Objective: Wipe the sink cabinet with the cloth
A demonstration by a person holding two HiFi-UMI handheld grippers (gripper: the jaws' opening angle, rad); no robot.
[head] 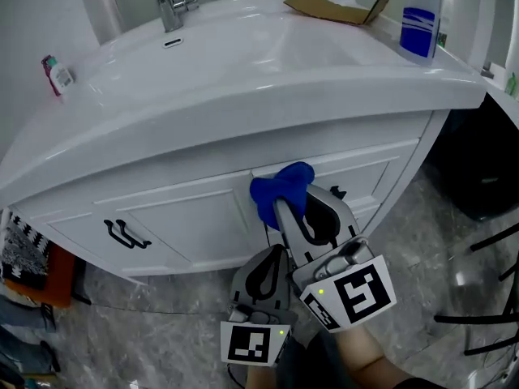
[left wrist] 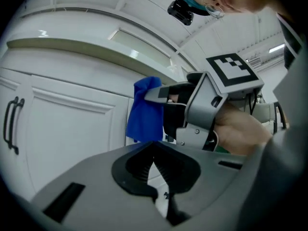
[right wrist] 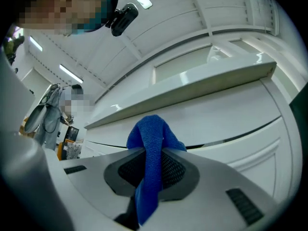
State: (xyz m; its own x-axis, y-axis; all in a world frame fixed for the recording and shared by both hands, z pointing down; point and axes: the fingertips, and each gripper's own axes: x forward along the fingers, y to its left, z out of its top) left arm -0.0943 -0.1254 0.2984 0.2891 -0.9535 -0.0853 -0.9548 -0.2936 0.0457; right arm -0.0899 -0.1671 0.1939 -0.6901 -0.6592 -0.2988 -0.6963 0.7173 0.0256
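Now the right gripper (head: 292, 209) is clamped on the blue cloth (head: 281, 186). The cloth's length runs back along the jaws, and its bunched head sticks out ahead, against or just off the front of the sink cabinet (head: 178, 221), below the countertop lip and by the seam between two panels, so the surface to wipe lies straight ahead. The left gripper (head: 273, 256), jaws together on nothing, sits nearer the person and just left, and print on the blue-and-white bottle (head: 420, 19) at the counter's far right is too small to read.
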